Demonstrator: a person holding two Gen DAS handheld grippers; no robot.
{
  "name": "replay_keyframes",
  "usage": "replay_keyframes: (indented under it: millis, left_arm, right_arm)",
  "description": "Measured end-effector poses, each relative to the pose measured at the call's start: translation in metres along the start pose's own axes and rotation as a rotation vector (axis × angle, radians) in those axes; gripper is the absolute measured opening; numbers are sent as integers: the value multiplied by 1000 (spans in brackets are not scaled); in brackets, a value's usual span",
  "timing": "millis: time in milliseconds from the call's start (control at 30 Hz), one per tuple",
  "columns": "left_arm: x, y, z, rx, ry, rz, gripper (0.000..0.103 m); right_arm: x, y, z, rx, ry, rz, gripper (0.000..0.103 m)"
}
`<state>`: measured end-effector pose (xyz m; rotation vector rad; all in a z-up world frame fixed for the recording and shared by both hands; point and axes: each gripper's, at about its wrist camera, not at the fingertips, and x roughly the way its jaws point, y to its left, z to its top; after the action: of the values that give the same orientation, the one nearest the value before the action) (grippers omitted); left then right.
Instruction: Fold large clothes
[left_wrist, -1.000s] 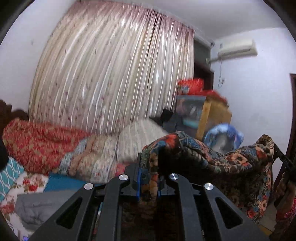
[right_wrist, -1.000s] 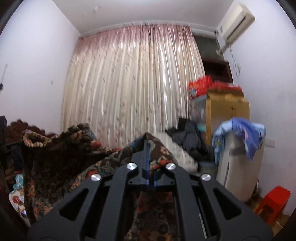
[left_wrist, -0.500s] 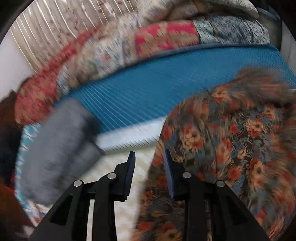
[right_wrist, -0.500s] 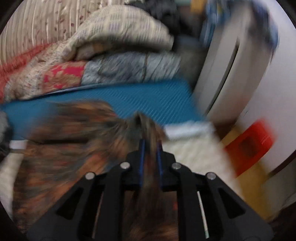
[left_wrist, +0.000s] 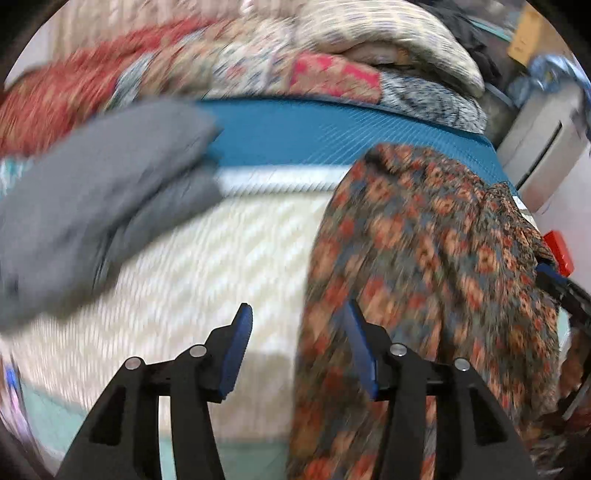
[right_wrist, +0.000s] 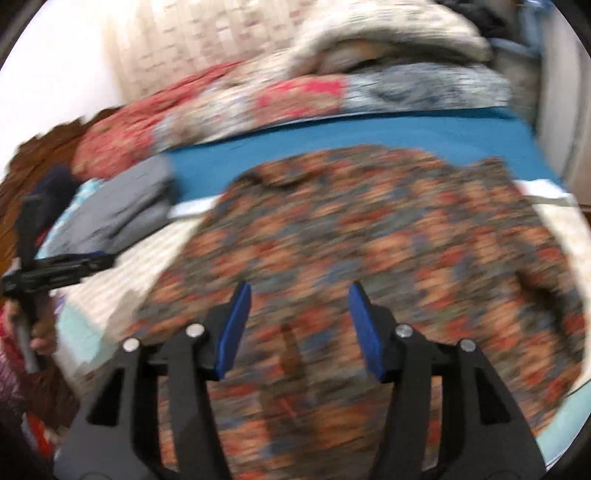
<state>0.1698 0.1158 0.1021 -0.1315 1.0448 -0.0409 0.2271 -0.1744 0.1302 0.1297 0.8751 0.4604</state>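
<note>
The floral garment (right_wrist: 369, 251) lies spread on the bed (left_wrist: 207, 266), over its cream woven cover and reaching back onto the blue mat (left_wrist: 332, 136). Both tools are spread wide and hold nothing: the right tool (right_wrist: 300, 328) hovers above the garment's near part, the left tool (left_wrist: 297, 349) beside its left edge. A folded grey garment (left_wrist: 96, 192) sits to the left on the bed, close by but apart. Piled quilts (right_wrist: 258, 96) crowd the far side, behind the mat. Both views are motion-blurred.
</note>
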Motion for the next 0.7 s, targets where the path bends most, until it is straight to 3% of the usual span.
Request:
replay_keyframes:
  millis: [67,167,233,400,467,500,533,567,633,700]
  left_arm:
    - [-7,19,-27,-39,8,25,0]
    - [-23,47,-64,-87,21,43,0]
    - [-29,59,-84,-113,43,30,0]
    - [-43,89,-124,-155,51,26,0]
    - [-45,98,-132,-193,46,20,0]
    - [-47,105,-137,-216,40,15,0]
    - [-49,105,-139,-231,35,13,0]
    - [-51,108,-141,-241,27,11,0]
    - [-63,114,-141,-250,-4,14,0]
    - [-71,111,-137,-249,-37,23,0]
  right_arm:
    - [3,41,-11,-80,13,61,53]
    - [7,130,-45,-439,34,65,57]
    - [7,170,-68,-598,76,95,63]
    - [14,237,-108,-692,194,275,86]
    - [34,259,-123,-763,220,212,86]
    - [50,267,-126,-792,222,150,76]
    - [64,273,-125,-801,241,118,54]
    - [74,275,-118,-785,276,110,6]
    - [71,262,-71,-600,262,167,4]
    - [34,239,-4,-402,111,251,4]
